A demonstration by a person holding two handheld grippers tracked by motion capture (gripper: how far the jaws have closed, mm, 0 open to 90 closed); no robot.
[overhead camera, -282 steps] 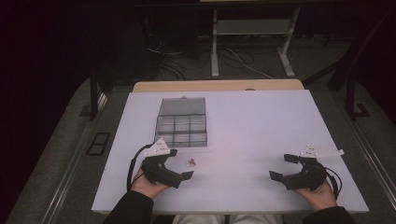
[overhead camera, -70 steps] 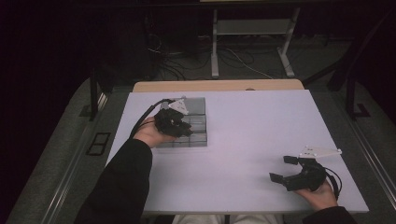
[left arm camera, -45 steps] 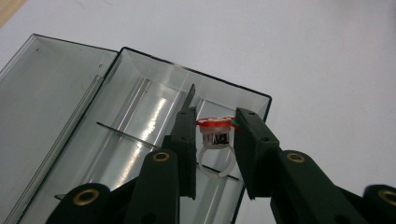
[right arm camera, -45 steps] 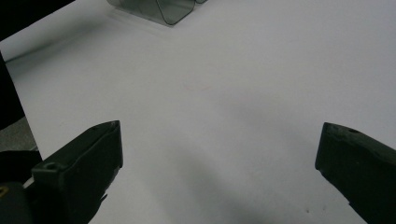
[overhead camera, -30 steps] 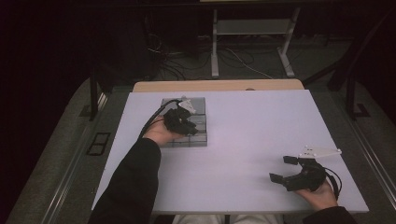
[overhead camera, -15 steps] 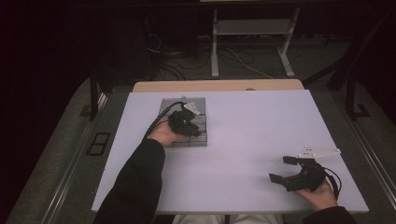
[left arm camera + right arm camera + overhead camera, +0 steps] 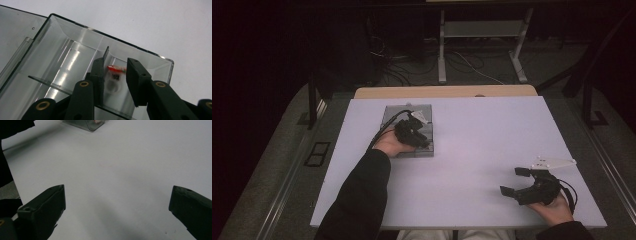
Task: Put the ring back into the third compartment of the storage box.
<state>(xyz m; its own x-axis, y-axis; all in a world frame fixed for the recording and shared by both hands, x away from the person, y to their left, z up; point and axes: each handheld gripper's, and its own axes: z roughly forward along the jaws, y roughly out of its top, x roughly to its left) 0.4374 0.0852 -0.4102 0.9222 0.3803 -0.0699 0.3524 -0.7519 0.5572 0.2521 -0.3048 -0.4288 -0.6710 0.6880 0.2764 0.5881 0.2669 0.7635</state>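
I am lowering my left claw into the clear plastic compartment box at eleven o'clock on the white bench. Its jaws have just been opening and are standing slightly apart around the small red-and-white part, blurred, seemingly dropping into the corner compartment. Delivery is nearly finishing; withdrawing is remaining. My right claw is resting wide open, empty, at five o'clock.

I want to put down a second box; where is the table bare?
The widest bare patch of the table lies between the clear box and the right gripper. The far right corner is bare too. It is crowded at the box, where the left gripper hangs.
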